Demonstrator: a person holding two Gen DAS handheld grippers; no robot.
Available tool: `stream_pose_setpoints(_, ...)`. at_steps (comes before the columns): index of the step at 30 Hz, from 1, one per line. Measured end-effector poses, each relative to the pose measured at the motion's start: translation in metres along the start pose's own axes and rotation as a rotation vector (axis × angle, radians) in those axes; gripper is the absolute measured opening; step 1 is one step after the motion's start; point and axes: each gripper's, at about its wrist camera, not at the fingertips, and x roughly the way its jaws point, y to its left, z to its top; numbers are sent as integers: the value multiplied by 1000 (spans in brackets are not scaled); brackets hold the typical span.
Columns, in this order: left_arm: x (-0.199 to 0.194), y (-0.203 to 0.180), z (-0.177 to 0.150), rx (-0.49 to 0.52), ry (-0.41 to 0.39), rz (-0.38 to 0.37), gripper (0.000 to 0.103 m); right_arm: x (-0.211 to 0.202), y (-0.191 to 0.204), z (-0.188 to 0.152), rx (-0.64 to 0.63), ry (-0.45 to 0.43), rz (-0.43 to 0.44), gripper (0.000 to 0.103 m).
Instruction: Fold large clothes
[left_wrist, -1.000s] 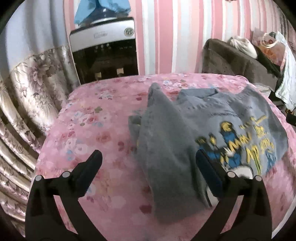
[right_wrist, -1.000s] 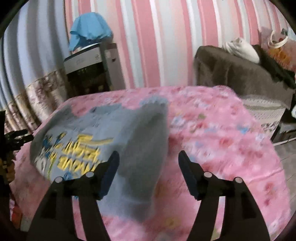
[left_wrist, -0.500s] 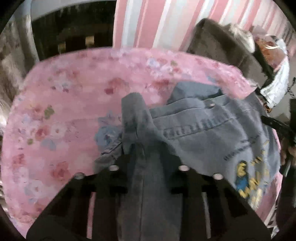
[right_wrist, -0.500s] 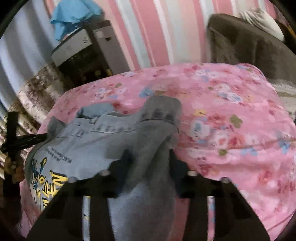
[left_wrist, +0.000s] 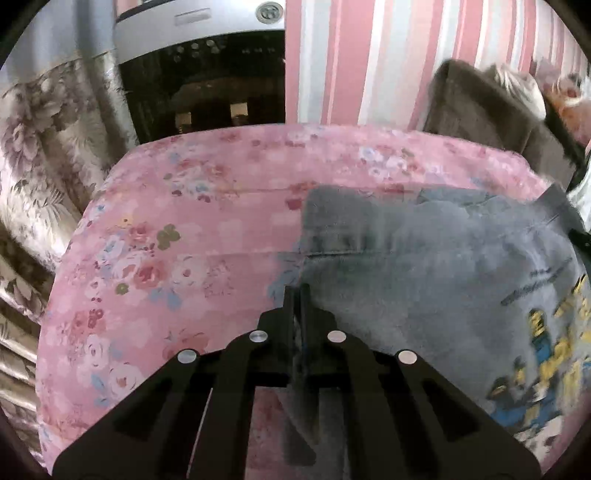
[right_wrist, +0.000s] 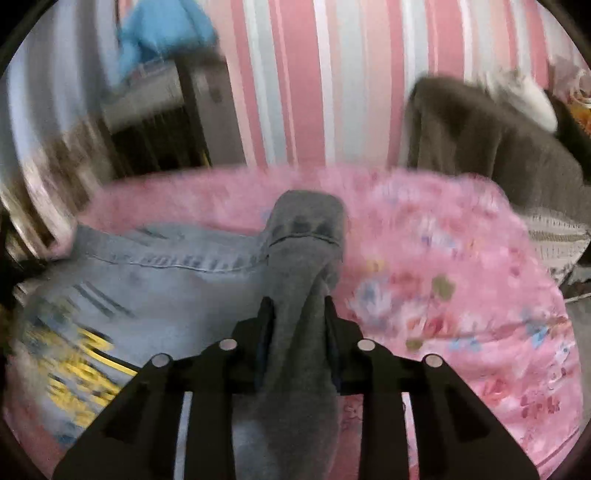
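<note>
A grey denim shirt with a yellow and blue print lies on a pink flowered bed cover. My left gripper sits at the shirt's left edge. Its jaws are pressed tight together on a thin fold of the grey cloth, which hangs down under them. In the right wrist view the shirt's body spreads to the left. Its grey sleeve runs straight back between the fingers of my right gripper. Those jaws are closing and both pads press on the sleeve.
Beyond the bed's far left corner stands a silver and black appliance, with a blue cloth on top. A flowered curtain hangs at the left. A dark brown sofa piled with things stands at the back right, against a striped wall.
Both grippers went forward and down over the shirt, each onto a sleeve side. Both stood open a second ago; now each has closed on grey cloth.
</note>
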Motion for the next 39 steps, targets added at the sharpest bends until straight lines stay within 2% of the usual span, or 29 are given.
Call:
stream_pose_setpoints(3,1,-1,1,-3,-2,17,1,1,-9,3,51,-3,12,34)
stream_pose_setpoints(4,0,0,2,-1,0,23,2,-3,-10,4,51,-10,-10,34)
stream_pose_setpoints(7,-8,-5,1,1,-4,78,15,-19,-11,3,42,-33,-21,37)
stream_pose_setpoints(8,-12,-5,1,-4,-6,96,36,-27,-10,1,46,-39,-22,37)
stream_pose_setpoints(9,-16,-5,1,-12,-12,119,64,-32,-10,-1,50,-46,-28,37)
stream_pose_setpoints(11,-26,-5,1,-22,-48,162,92,-43,-10,-6,48,-69,-54,48)
stream_pose_setpoints(12,-31,-6,1,-20,-63,180,97,-49,-9,-10,43,-83,-62,51)
stream_pose_setpoints(14,-40,-10,1,-9,-78,193,100,-62,-6,-18,41,-106,-74,65)
stream_pose_setpoints(17,-49,-15,0,-1,-78,213,100,-77,0,-30,36,-138,-115,73)
stream_pose_setpoints(22,-63,-24,-8,-10,-76,203,100,-97,2,-50,76,-171,-127,85)
stream_pose_setpoints(26,-73,-38,-15,1,-71,181,100,-105,8,-63,89,-180,-145,85)
stream_pose_setpoints(30,-85,-63,-25,36,-77,208,100,-111,14,-75,102,-181,-146,86)
stream_pose_setpoints(34,-100,-82,-35,20,-98,134,100,-121,20,-88,132,-222,-134,86)
stream_pose_setpoints(39,-108,-108,-45,-11,-112,103,100,-123,27,-102,162,-232,-137,86)
